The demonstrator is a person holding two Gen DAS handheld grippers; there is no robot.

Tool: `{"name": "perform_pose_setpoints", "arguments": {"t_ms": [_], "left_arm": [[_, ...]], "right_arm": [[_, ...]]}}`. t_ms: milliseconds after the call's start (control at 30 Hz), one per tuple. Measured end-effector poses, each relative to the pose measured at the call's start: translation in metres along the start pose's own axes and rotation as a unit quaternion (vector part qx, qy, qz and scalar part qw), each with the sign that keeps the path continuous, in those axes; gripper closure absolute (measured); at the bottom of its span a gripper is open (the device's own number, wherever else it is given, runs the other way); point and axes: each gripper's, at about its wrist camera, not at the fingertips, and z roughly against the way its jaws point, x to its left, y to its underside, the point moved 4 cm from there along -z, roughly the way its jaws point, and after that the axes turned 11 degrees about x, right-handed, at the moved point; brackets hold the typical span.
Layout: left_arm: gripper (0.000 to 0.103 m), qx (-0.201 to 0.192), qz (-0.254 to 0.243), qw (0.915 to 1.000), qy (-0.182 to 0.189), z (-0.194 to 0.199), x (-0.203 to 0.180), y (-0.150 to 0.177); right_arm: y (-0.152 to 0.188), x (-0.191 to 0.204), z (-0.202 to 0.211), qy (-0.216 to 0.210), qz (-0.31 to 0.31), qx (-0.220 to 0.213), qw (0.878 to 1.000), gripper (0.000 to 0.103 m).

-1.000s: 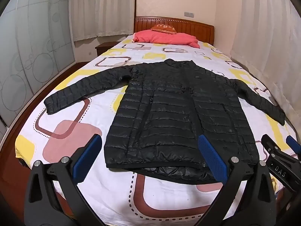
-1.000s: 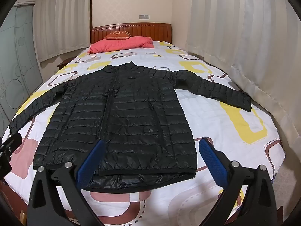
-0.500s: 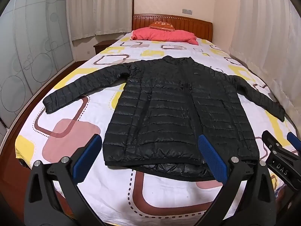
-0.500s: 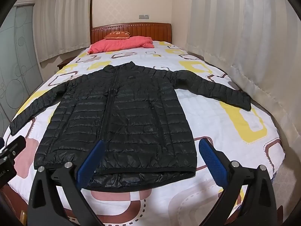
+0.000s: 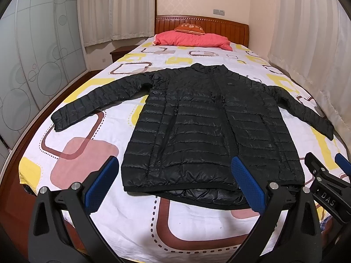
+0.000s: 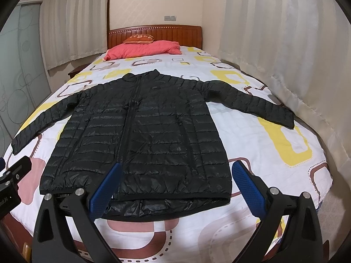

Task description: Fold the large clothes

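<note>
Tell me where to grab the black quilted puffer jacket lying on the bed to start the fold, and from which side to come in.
Grip the black quilted puffer jacket at its two cuffs: left gripper on the cuff near the bed's left edge, right gripper on the other cuff. Both sleeves lie flat and spread outward, so probably approach each from outside and pinch low against the patterned bedsheet.
</note>
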Motion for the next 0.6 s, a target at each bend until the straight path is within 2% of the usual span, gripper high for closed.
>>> {"name": "perform_pose_setpoints", "arguments": {"t_ms": [600], "left_arm": [[0.002,0.009,-0.009,0.9999,0.005,-0.0041,-0.0011,-0.0002]], "right_arm": [[0.0024,0.0036,-0.0015,0.000,0.003,0.001,1.000,0.004]]}}
